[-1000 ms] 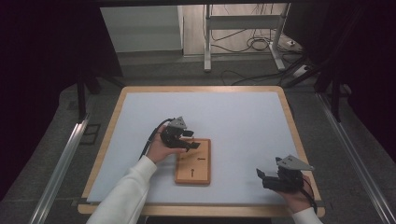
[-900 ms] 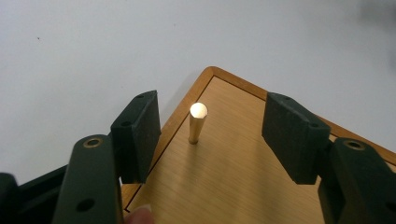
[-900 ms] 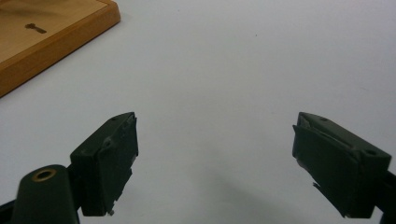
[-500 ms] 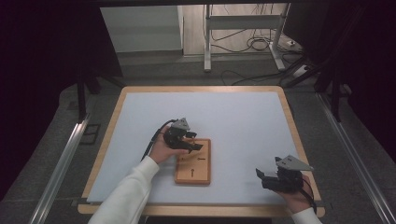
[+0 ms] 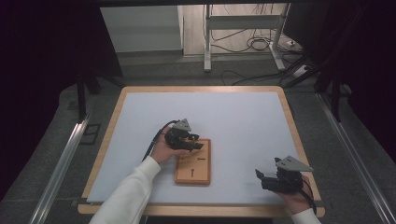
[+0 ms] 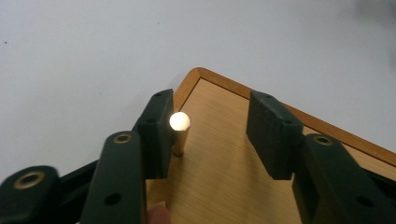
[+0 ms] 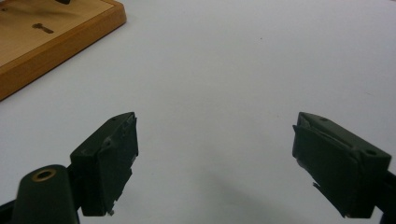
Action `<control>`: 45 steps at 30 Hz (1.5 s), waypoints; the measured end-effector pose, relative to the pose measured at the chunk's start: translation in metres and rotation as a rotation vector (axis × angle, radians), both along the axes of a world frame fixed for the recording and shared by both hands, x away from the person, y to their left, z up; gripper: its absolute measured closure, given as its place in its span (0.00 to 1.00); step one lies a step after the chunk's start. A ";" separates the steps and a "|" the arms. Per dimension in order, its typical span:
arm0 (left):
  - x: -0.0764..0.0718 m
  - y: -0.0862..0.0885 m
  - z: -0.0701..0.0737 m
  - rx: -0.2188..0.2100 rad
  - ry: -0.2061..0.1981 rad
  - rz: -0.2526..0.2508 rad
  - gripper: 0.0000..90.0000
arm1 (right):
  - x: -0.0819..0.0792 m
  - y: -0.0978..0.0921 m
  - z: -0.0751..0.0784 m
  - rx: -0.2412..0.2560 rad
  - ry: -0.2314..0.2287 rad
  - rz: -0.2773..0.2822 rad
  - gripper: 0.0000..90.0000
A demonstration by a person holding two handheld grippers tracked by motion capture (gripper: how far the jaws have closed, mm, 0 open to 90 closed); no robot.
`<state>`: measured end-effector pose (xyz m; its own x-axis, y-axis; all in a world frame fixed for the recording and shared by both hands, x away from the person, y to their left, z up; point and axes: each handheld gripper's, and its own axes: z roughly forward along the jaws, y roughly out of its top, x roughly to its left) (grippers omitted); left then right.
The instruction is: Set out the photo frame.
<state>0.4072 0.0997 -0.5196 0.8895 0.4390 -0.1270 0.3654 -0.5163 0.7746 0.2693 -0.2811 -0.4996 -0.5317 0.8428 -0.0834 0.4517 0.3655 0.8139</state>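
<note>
A flat rectangular board of pale wood with a darker, rounded orange-brown rim (image 5: 193, 162) lies on the smooth, matte white top of the wood-edged counter (image 5: 233, 116), towards its near middle. Its face shows fine straight grain, and in the high view two small dark pegs stand apart along its centre line. In the left gripper view a short brass-coloured cylindrical peg with a rounded, brightly lit top (image 6: 180, 133) stands upright in the board near one rounded corner. The left gripper (image 6: 212, 135), made of blocky matte black plastic with brass-ringed screw holes on its arms, hangs over that corner with its jaws spread; the peg sits between them, touching or all but touching the inner face of the jaw that shows at left in that view, while the other jaw is well apart from it. A white-sleeved arm holds this gripper at the board's far left edge in the high view. The right gripper (image 5: 275, 177), topped by a grey three-cornered plate, rests near the counter's near right corner, well apart from the board. Its rectangular black jaws, slightly chipped at the edges, are spread wide over bare white surface with nothing between them.
</note>
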 end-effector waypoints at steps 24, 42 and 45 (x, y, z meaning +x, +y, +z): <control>0.006 0.006 -0.004 0.004 0.023 0.066 0.92 | 0.000 0.002 -0.001 -0.009 0.002 0.004 0.16; 0.017 0.009 -0.002 -0.014 0.129 0.044 0.90 | -0.014 0.053 0.008 -0.099 -0.096 0.207 0.16; 0.019 0.009 -0.002 -0.017 0.136 0.038 0.90 | -0.014 0.064 0.008 -0.106 -0.098 0.237 0.16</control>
<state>0.4262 0.1090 -0.5216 0.8461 0.4691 -0.2532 0.4870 -0.4869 0.7251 0.2550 -0.2170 -0.4918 -0.6981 0.6797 -0.2251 0.2644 0.5369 0.8011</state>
